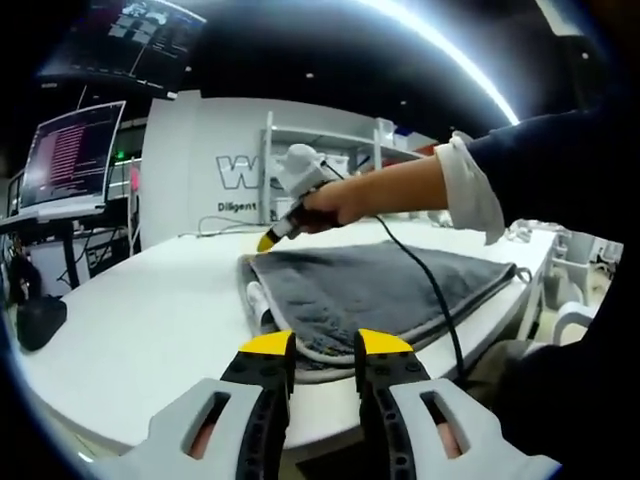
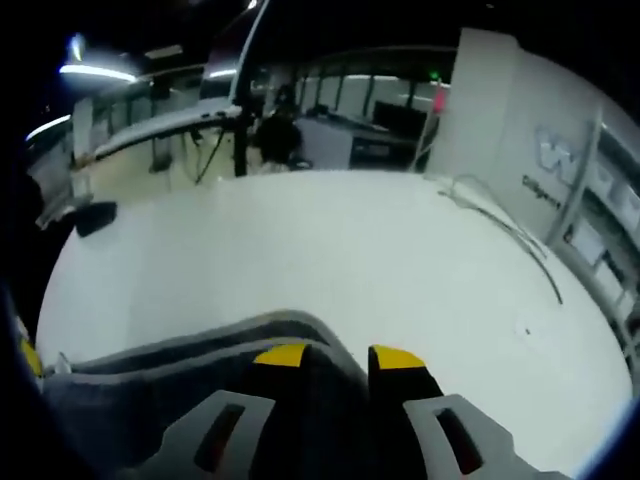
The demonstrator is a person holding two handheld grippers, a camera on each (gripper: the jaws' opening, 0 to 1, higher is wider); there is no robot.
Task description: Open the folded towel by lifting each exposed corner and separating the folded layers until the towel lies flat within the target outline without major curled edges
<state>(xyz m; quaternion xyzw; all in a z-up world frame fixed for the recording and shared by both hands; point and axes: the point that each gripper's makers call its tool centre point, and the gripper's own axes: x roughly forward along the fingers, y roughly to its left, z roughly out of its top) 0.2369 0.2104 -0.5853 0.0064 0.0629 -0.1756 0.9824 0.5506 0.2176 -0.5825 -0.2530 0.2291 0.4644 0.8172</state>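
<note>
A grey folded towel (image 1: 390,285) with a pale hem lies on the white round table (image 1: 150,310). My left gripper (image 1: 326,345) is open, its yellow-tipped jaws just at the towel's near edge, which shows in the gap. A person's hand holds my right gripper (image 1: 268,240) at the towel's far left corner. In the right gripper view, that gripper (image 2: 340,356) is open, low over the towel (image 2: 150,390), whose corner pokes out just past the tips onto the table (image 2: 350,250).
A black cable (image 1: 430,290) trails from the right gripper across the towel. A dark object (image 1: 40,320) sits at the table's left edge. Monitors (image 1: 70,155) and a white panel (image 1: 230,170) stand behind. A thin cable (image 2: 500,225) lies on the far tabletop.
</note>
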